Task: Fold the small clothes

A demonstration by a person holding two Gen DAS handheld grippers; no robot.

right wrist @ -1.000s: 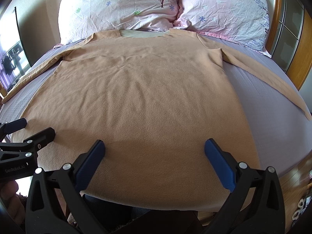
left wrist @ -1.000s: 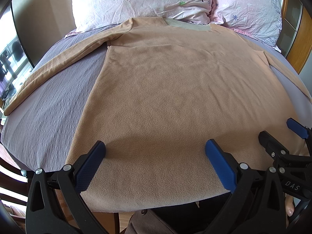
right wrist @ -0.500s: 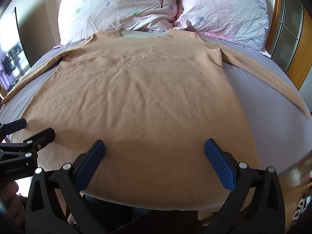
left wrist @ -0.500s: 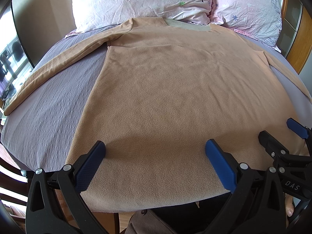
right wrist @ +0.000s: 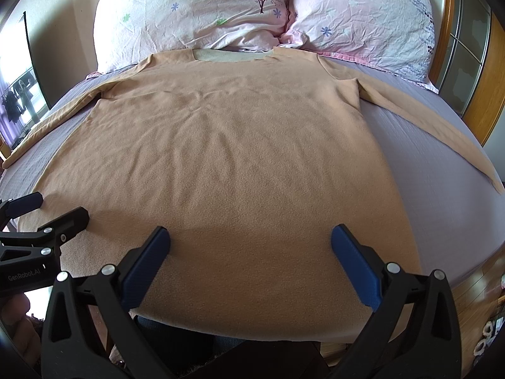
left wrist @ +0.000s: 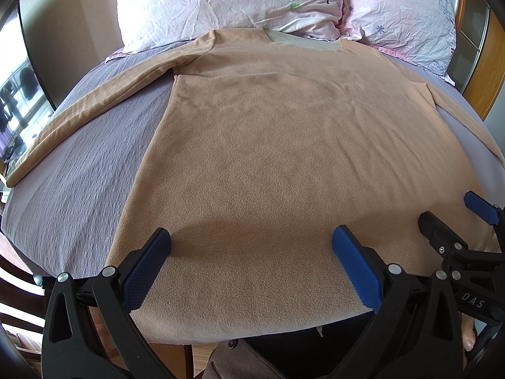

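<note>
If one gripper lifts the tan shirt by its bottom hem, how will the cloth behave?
The tan shirt looks like soft fleece lying limp with small wrinkles, so it will probably sag and drape. Its long sleeves are spread wide, so they would likely trail. The fuzzy surface should grip the pads well.

A bed covered by a textured lavender sheet (right wrist: 419, 170), with two wrinkled floral pillows, one whitish-pink (right wrist: 192, 9) and one pink (right wrist: 363, 15), side by side at its head, a wooden headboard (right wrist: 492, 72) curving along the right.
</note>
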